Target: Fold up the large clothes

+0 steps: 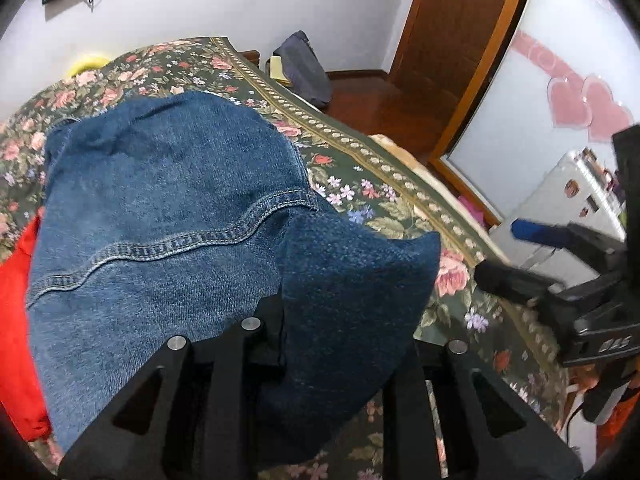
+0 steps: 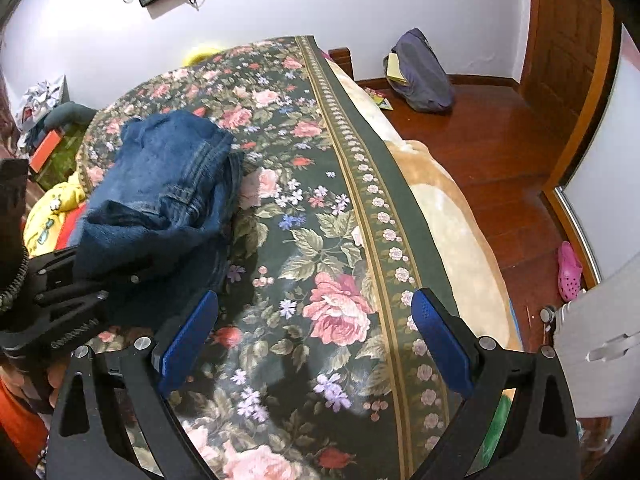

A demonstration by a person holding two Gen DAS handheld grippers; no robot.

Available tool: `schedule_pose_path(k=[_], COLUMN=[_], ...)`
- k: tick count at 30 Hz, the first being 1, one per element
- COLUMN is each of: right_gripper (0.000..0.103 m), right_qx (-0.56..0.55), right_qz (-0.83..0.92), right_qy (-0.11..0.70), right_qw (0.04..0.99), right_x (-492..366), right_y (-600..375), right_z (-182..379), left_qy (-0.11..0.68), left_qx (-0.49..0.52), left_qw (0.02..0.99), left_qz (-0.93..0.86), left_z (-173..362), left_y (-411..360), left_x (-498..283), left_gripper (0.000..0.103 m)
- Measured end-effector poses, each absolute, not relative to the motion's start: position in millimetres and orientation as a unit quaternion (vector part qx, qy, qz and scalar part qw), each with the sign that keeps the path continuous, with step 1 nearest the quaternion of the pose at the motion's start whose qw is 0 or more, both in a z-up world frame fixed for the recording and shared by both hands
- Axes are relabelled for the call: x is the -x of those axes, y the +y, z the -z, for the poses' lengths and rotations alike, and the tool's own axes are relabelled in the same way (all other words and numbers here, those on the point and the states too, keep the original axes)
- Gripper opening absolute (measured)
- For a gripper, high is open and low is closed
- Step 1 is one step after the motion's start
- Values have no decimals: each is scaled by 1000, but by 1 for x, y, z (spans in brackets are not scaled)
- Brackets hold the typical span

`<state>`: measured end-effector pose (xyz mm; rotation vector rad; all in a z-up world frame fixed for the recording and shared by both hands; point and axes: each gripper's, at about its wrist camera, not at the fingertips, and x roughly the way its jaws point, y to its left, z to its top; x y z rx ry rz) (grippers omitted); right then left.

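Red garment (image 1: 16, 320) beside denim jeans (image 1: 168, 216)

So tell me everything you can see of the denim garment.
The denim garment is mid-blue, heavy-looking cloth with paler double-stitched seams. It lies bunched and partly folded on the floral bedspread, a red garment beside it. One corner is lifted, pinched in the left gripper. The right gripper is open and clear of it.

White walls (image 2: 320, 4), glossy red-brown wood floor (image 2: 500, 152), wooden door (image 2: 560, 32), bed with floral bedspread (image 2: 304, 208)
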<state>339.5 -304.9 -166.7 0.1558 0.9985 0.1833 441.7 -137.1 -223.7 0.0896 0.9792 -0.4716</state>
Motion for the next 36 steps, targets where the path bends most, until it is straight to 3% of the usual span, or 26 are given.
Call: schedule_pose_path(k=[6, 10, 11, 16, 21, 26, 36], right_gripper=[97, 97, 97, 97, 97, 97, 97], right_qx=[-71, -69, -67, -58, -54, -51, -12], right_qz=[-101, -111, -113, -117, -135, -168, -179], right_qy=[449, 425, 417, 407, 404, 405, 465], right_qw=[885, 896, 899, 904, 903, 897, 867], right_x=[-328, -320, -318, -314, -316, -323, -348], right_y=[-305, -303, -302, -294, -280, -250, -202], right_z=[140, 123, 118, 109, 107, 107, 169], left_qy=[460, 463, 459, 466, 429, 399, 471], left_qx=[-61, -39, -34, -34, 0, 8, -12], left_qw=[860, 852, 854, 855, 879, 905, 880], left_qz=[211, 240, 244, 226, 207, 148, 60], left_z=[214, 206, 202, 185, 147, 124, 200], left_y=[-130, -132, -134, -138, -92, -33, 32], left_x=[-424, -412, -411, -411, -396, -387, -385], left_gripper=[27, 57, 59, 60, 64, 85, 86])
